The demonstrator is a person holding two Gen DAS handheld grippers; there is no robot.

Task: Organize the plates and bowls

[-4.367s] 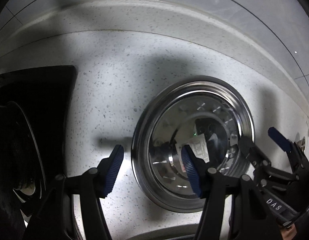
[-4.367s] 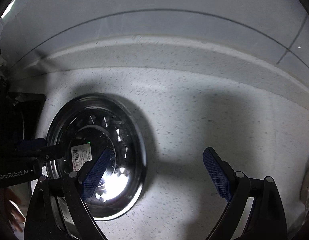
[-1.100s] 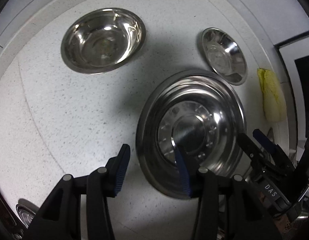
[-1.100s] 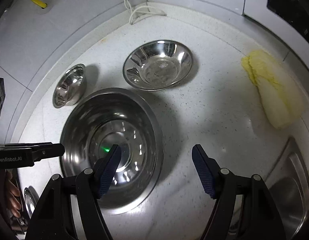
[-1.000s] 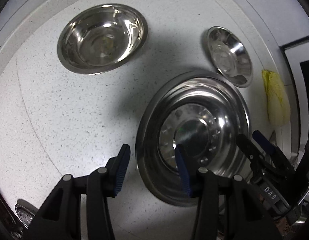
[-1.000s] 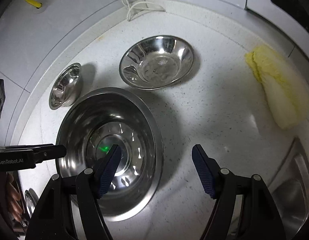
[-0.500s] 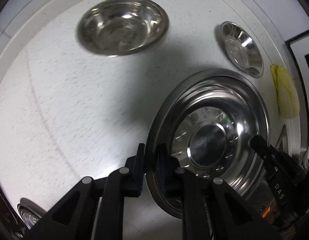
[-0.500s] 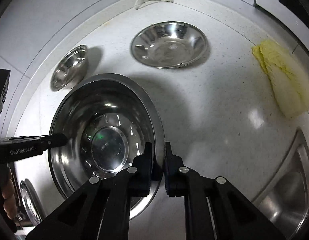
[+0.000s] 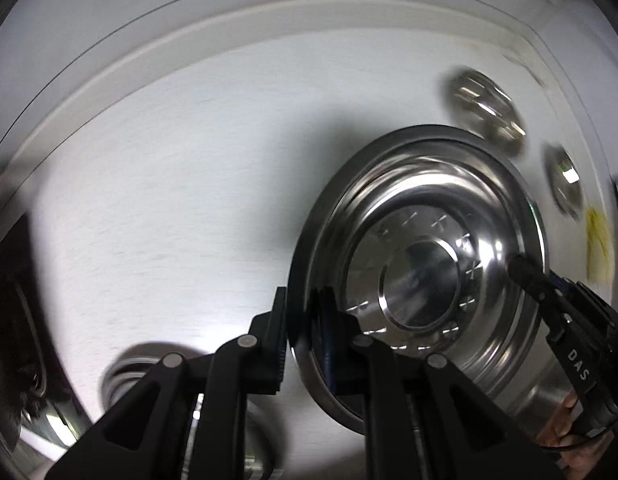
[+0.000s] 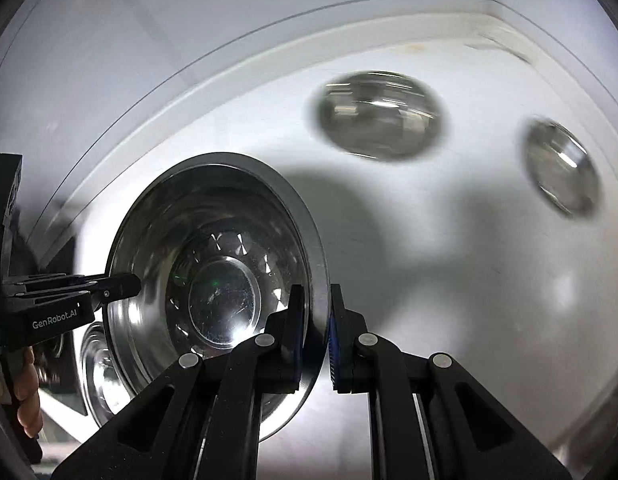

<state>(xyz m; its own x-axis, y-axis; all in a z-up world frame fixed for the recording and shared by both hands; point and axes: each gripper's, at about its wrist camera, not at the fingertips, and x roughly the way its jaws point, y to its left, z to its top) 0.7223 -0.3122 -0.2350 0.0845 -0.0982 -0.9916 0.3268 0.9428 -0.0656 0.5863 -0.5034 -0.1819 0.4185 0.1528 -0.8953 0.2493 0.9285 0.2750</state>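
Through the left wrist view, I see my left claw (image 9: pixel 299 334) pinched narrow on the near rim of the one large steel bowl (image 9: pixel 419 276), one finger outside the rim and one inside. The bowl is tilted, and I cannot tell whether it touches the white speckled tabletop (image 9: pixel 169 200). My right claw (image 9: pixel 527 270) grips the opposite rim, at the right of this view. Beyond the large bowl I count two smaller steel bowls on the tabletop, blurred: a medium bowl (image 9: pixel 487 110) and a small bowl (image 9: pixel 565 180), well apart from the one I hold. A yellowish cabbage leaf (image 9: pixel 599 250) lies at the right edge. Low on the left, one more steel dish (image 9: pixel 137 372) sits partly hidden behind the claw.

Through the right wrist view, my right claw (image 10: pixel 317 330) is closed narrow on the right rim of the same large steel bowl (image 10: pixel 213 280), rim between the blue pads. My left claw (image 10: pixel 123 282) clamps the far left rim. I again count two blurred bowls on the tabletop (image 10: pixel 449 260): the medium bowl (image 10: pixel 379 116) and the small bowl (image 10: pixel 561 166). One more steel dish (image 10: pixel 99 376) shows below the large bowl's left side.
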